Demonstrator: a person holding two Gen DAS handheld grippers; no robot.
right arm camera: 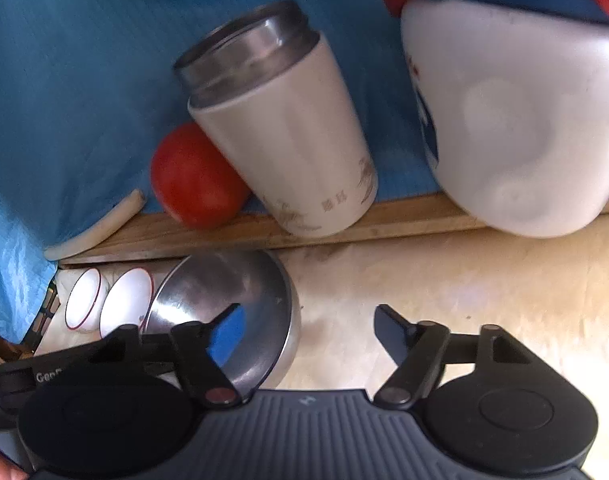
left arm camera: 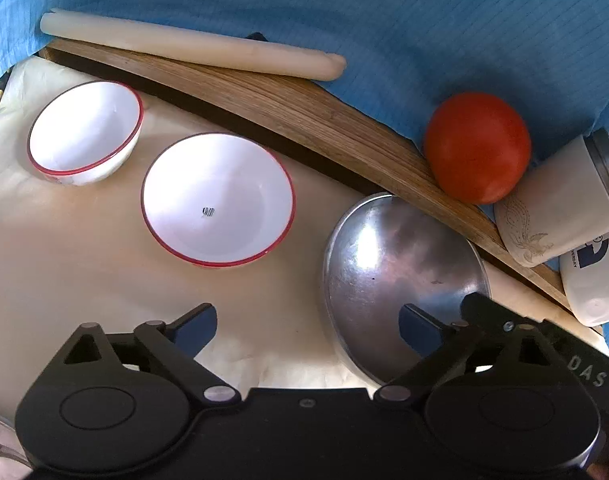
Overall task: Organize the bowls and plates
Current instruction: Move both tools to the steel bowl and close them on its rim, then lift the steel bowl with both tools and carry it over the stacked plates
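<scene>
The steel bowl (left arm camera: 400, 276) is seen on the counter (left arm camera: 64, 264), right of two red-rimmed bowls (left arm camera: 218, 200). Both the left tongs (left arm camera: 308, 328) and right tongs (right arm camera: 304, 328) are spread, empty; the right's blue finger (right arm camera: 224, 336) already overlaps its rim.

Looks like a home kitchen setup: red-rimmed white bowls (left arm camera: 218, 200), a steel bowl (left arm camera: 400, 276), a tomato (left arm camera: 478, 152), a rolling pin (left arm camera: 192, 46) and an insulated cup (right arm camera: 280, 128) on a cloth-covered table (left arm camera: 64, 272).
</scene>
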